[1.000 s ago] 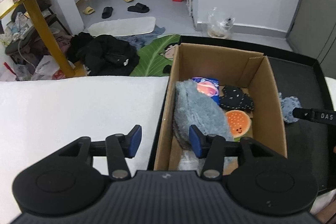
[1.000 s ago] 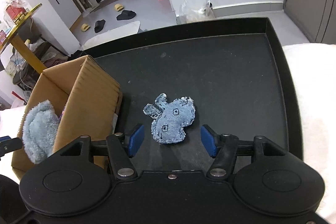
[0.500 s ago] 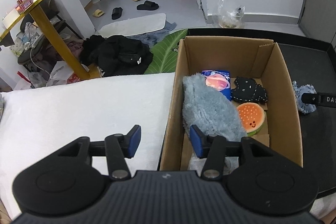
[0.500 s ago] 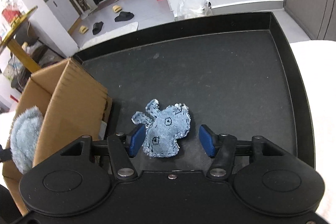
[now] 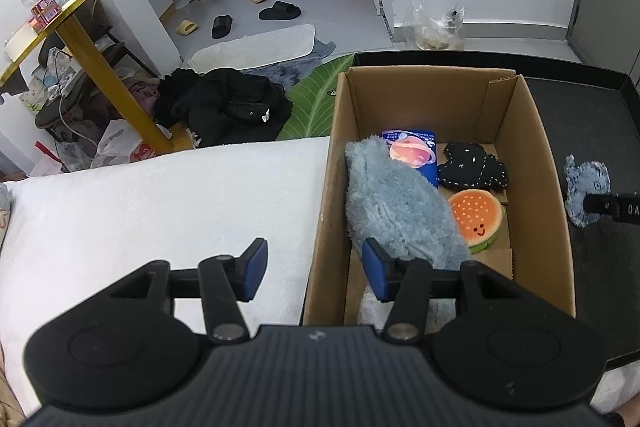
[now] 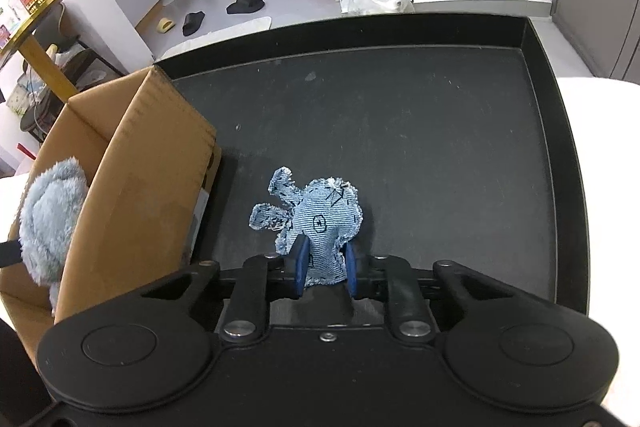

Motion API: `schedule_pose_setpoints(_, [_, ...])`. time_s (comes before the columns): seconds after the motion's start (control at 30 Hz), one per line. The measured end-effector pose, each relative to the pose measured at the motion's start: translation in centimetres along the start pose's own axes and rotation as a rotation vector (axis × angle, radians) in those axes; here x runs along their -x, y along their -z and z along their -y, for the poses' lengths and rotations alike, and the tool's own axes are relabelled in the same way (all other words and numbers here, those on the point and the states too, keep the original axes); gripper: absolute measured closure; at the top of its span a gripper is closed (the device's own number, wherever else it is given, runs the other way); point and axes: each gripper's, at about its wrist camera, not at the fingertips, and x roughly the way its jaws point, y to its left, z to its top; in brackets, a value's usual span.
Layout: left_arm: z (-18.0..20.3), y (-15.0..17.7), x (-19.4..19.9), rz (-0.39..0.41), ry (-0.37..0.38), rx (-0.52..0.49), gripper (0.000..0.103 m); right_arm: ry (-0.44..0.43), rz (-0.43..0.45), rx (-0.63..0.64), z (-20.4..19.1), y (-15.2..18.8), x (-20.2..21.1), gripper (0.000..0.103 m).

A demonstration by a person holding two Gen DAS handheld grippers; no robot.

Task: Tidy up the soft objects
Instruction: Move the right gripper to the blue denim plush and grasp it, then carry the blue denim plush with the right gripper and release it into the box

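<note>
We note the right gripper [image 6: 325, 265] pinching the denim toy [image 6: 320, 223] low-centre by its limp, light lower edge; the left gripper [image 5: 312, 273] gapes empty.

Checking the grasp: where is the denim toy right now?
The denim toy lies on the black tray, pinched in the right gripper, just right of the cardboard box.

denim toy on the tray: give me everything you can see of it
The denim toy is a small, flat stuffed shape in light blue denim with frayed edges, two ear-like lobes pointing left and dark stitched marks. It lies on the black tray, just right of the cardboard box, not touching it. The right gripper is shut on its near end, a blue pad on each side. In the left wrist view it shows partly behind that gripper.
</note>
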Motion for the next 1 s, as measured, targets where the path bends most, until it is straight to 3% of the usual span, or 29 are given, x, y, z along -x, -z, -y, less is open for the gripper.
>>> schedule_pose_setpoints(0.47, [-0.1, 0.2, 0.7, 0.017, 0.012, 0.005, 0.052, 0.060, -0.066, -0.063, 0.9, 1.6, 2.0, 0.089])
schedule_pose_setpoints(0.6, [-0.1, 0.2, 0.7, 0.019, 0.013, 0.005, 0.052, 0.079, -0.068, -0.087, 1.0, 1.3, 1.9, 0.076])
schedule_pose_setpoints(0.73, [0.0, 0.2, 0.5, 0.013, 0.014, 0.008, 0.052, 0.077, -0.030, -0.080, 0.6, 1.0, 1.9, 0.041])
schedule_pose_setpoints(1.0, [0.2, 0.1, 0.2, 0.006, 0.012, 0.002, 0.052, 0.088, -0.022, -0.001, -0.5, 1.2, 0.8, 0.042])
